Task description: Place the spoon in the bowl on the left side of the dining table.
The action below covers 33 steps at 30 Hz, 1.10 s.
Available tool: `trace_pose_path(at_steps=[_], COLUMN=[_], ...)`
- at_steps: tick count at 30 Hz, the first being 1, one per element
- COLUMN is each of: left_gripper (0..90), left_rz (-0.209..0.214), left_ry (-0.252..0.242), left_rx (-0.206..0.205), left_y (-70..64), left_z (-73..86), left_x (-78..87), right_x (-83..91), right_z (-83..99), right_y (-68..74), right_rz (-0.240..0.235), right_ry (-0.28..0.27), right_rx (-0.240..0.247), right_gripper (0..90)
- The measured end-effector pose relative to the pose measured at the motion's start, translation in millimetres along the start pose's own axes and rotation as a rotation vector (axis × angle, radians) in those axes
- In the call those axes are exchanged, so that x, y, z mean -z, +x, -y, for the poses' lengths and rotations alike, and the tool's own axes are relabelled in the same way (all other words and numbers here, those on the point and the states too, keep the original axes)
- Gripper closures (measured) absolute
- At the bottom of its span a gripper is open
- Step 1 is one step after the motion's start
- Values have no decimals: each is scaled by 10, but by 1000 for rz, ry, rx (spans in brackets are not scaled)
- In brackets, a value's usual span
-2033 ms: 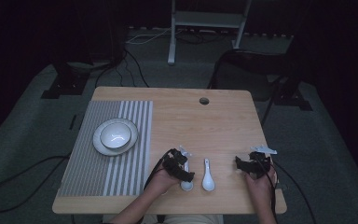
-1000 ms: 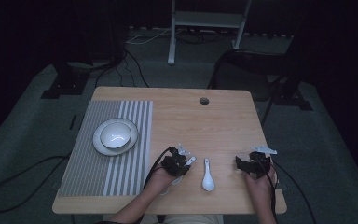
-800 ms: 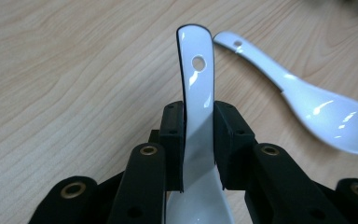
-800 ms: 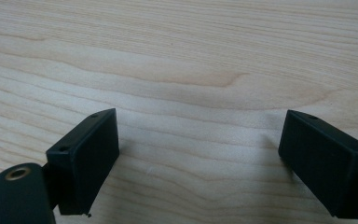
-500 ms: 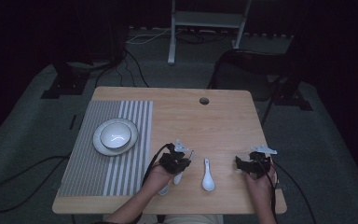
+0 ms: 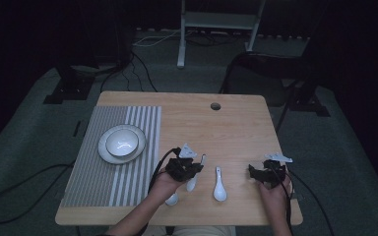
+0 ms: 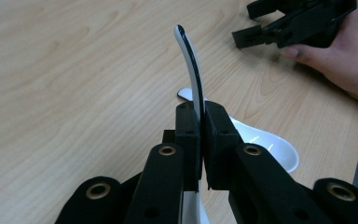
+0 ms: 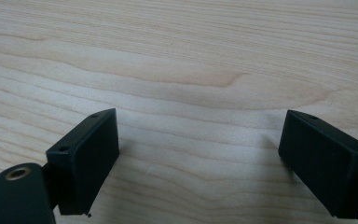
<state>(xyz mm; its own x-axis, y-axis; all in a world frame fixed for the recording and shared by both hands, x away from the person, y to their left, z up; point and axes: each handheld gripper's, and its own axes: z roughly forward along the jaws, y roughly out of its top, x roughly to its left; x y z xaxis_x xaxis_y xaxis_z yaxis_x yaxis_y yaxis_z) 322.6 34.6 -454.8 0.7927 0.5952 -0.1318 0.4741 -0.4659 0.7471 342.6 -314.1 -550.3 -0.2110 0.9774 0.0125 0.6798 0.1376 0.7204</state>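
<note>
Left gripper clamps the spoon handle edge-on; I keep it level toward the bowl at ten o'clock. Right gripper gapes wide.

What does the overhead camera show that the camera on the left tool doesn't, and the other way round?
The high view takes in the grey striped placemat with the white bowl on its white plate. The left gripper view gives the close detail: the left gripper has its jaws shut on the handle of a white ceramic spoon, turned on edge. Both share the pale wooden table, the second white spoon lying on it, and the right gripper.
</note>
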Motion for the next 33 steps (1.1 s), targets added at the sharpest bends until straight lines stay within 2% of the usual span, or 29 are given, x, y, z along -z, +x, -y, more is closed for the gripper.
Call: trace_pose_path(at_steps=[5, 9, 16, 21, 26, 28, 32, 33], left_gripper=[855, 855, 855, 854, 854, 854, 854, 854], left_rz=[-12, -25, -52, -88, -116, -106, -139, -153], left_ry=[-50, -68, -106, -122, -143, -157, -162, -160], left_rx=[9, 23, 64, 74, 109, 123, 145, 139], left_y=[58, 148, 346, 483, 645, 700, 794, 812], left_z=[-53, -50, -4, 35, 94, 117, 154, 160], left_x=[150, 235, 398, 521, 655, 691, 778, 802], right_x=[0, 0, 0, 0, 0, 0, 0, 0], right_z=[0, 0, 0, 0, 0, 0, 0, 0], right_y=[0, 0, 0, 0, 0, 0, 0, -1], right_rz=[0, 0, 0, 1, 1, 1, 1, 2], right_ry=[0, 0, 0, 0, 0, 0, 0, 0], right_rx=[0, 0, -1, -2, -1, -2, -1, -1], right_gripper=[115, 115, 115, 115, 115, 115, 115, 115])
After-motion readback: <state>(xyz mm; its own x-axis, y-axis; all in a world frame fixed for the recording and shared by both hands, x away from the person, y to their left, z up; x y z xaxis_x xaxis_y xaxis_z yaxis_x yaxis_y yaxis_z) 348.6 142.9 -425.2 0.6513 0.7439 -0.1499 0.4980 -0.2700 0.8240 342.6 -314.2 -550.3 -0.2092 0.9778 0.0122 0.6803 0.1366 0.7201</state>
